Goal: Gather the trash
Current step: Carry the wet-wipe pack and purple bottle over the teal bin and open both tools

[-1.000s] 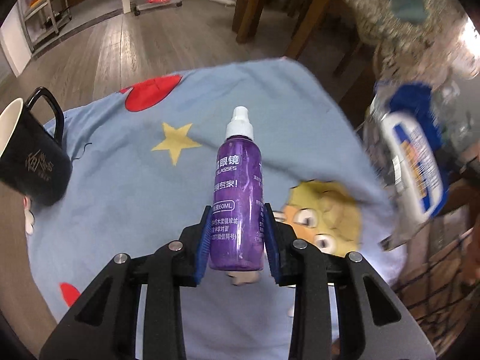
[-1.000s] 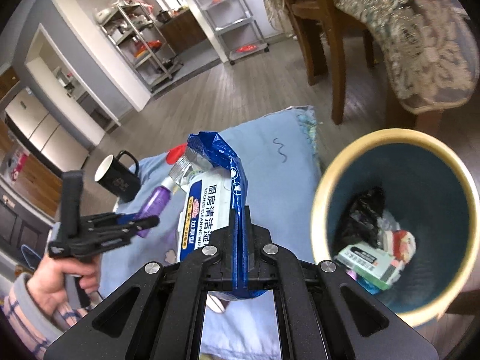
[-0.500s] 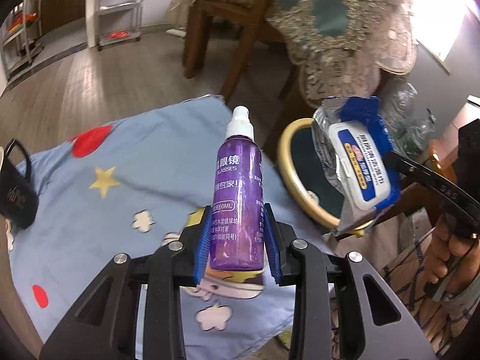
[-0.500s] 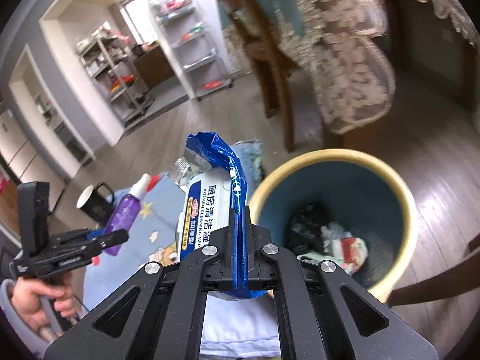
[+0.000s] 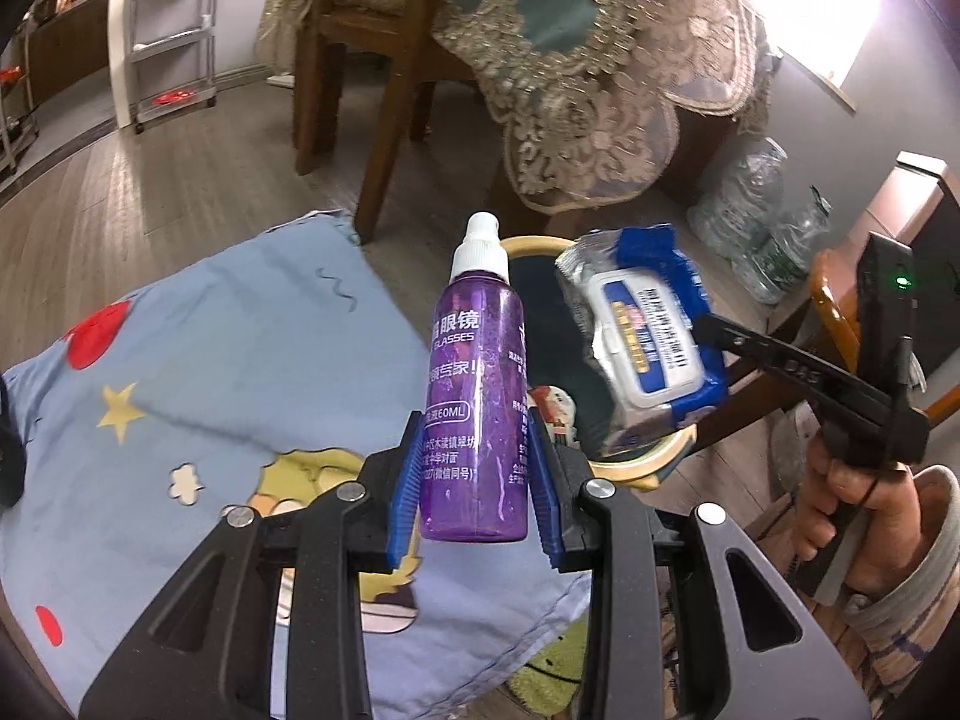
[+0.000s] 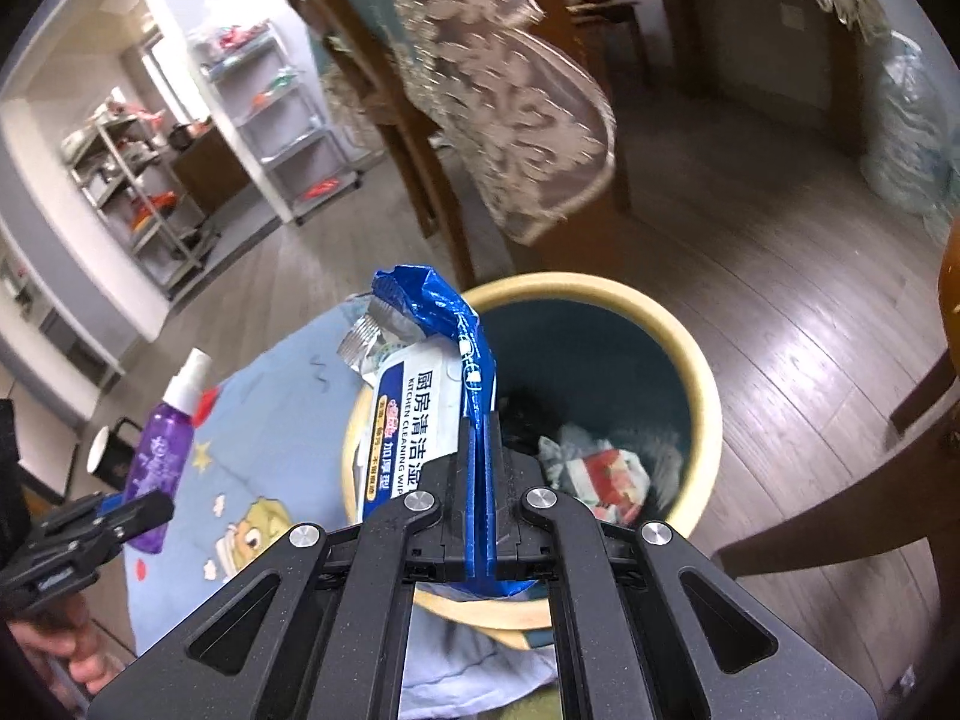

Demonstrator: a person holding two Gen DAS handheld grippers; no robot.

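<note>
Black mug (image 5: 9,462) cut off (left edge); bin contents (image 6: 600,468) blurred.

Lit by blown-out window (image 5: 840,12) glare upper right; dim elsewhere, fisheye-bent at edges, tablecloth (image 6: 516,120) motion-blurred.

A home dining area is indicated by wood plank flooring (image 6: 780,276), a wooden chair (image 5: 360,60) beside a lace-edged tablecloth (image 5: 588,90), and wire storage shelves (image 6: 282,114) seen beyond the chair near a kitchen opening.
</note>
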